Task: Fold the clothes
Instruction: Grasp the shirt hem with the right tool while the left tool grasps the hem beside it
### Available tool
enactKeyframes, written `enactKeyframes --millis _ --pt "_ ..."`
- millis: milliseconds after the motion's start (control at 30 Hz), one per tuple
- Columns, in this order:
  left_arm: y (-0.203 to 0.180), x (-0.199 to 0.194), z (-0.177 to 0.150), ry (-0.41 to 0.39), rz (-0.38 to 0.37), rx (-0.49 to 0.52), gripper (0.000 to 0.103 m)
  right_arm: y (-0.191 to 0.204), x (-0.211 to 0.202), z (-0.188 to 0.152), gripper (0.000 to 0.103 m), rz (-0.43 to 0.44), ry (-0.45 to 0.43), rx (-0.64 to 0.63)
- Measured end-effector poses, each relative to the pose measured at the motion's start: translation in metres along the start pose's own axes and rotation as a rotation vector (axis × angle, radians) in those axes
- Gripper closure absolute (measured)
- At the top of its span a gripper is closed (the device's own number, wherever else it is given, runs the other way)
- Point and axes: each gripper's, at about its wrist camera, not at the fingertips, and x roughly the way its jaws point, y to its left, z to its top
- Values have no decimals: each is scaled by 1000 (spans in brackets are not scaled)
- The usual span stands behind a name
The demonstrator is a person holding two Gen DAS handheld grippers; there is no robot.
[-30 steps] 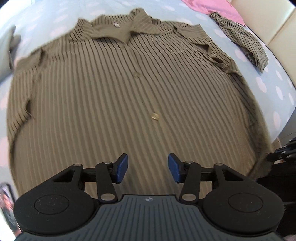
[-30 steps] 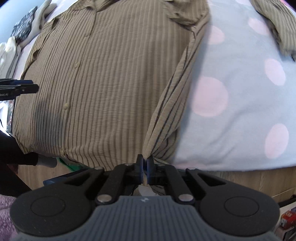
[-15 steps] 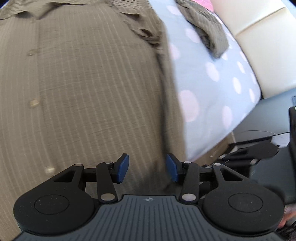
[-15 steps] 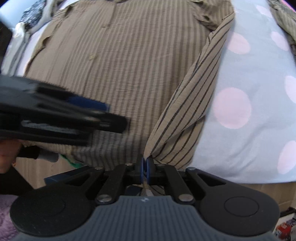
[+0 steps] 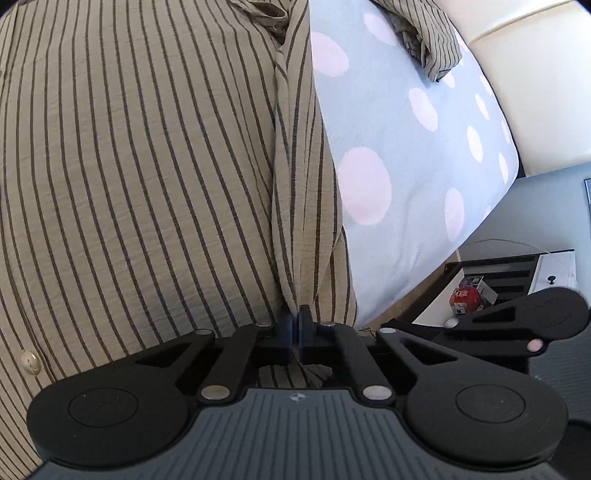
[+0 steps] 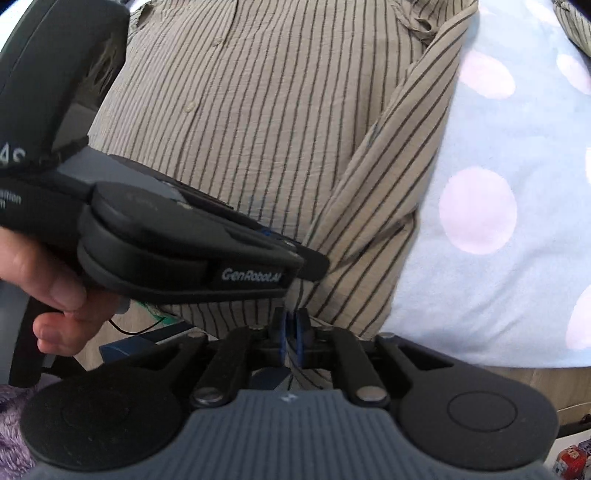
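Note:
A tan shirt with dark stripes (image 5: pixel 147 166) lies buttoned and front up on the bed. Its right side edge is gathered into a ridge running down to the hem. My left gripper (image 5: pixel 294 325) is shut on that hem fold. In the right wrist view the shirt (image 6: pixel 277 110) fills the upper left, and the left gripper (image 6: pixel 316 267) reaches in from the left, just above my right gripper (image 6: pixel 291 325). The right jaws are opening: the blue pads stand slightly parted with the same hem cloth still between them.
The blue sheet with pink dots (image 5: pixel 388 122) is bare right of the shirt. One sleeve (image 5: pixel 432 33) lies bunched near the cream headboard (image 5: pixel 517 55). A dark bedside unit with a small red box (image 5: pixel 469 295) stands past the bed's edge. A hand (image 6: pixel 48 288) holds the left gripper.
My left gripper swung right across the shirt to its side hem and shut on the fold beside the right gripper. The right pads, pressed together earlier, have parted a little.

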Motion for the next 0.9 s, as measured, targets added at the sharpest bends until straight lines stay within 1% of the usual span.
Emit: enactKeyframes --millis 100,167,200,233,333,367,500,600,633,667,767,833,900 --pt "-2 0 0 2 21 -3 103 -6 -13 7 93 -36 32 -33" --pt "-4 3 4 4 41 -24 103 -11 -27 17 90 -87 33 -95" --pt "-4 3 4 3 52 -42 103 -17 -36 22 87 -117 32 -133" --pt "-4 3 5 2 62 -59 103 -23 -45 28 79 -152 31 -172" --pt "-5 2 5 -4 85 -102 103 -43 -62 51 79 -262 14 -266" --pt "-5 2 5 -4 91 -116 103 -49 -65 59 79 -303 3 -316" --pt "-7 3 5 6 108 -162 103 -73 -65 88 77 -468 -46 -581" --pt "-3 4 7 20 103 -192 103 -92 -61 108 70 -540 -88 -831" --pt "0 4 8 23 105 -197 103 -99 -58 116 65 -568 -94 -926" --pt "1 5 10 29 102 -203 103 -104 -51 126 63 -603 -95 -1008" --pt "6 6 10 47 97 -216 103 -118 -30 153 63 -691 -105 -1252" --pt "5 11 14 56 93 -214 103 -131 -16 166 63 -751 -132 -1442" --pt "2 17 21 64 93 -210 103 -144 -1 179 61 -817 -125 -1644"
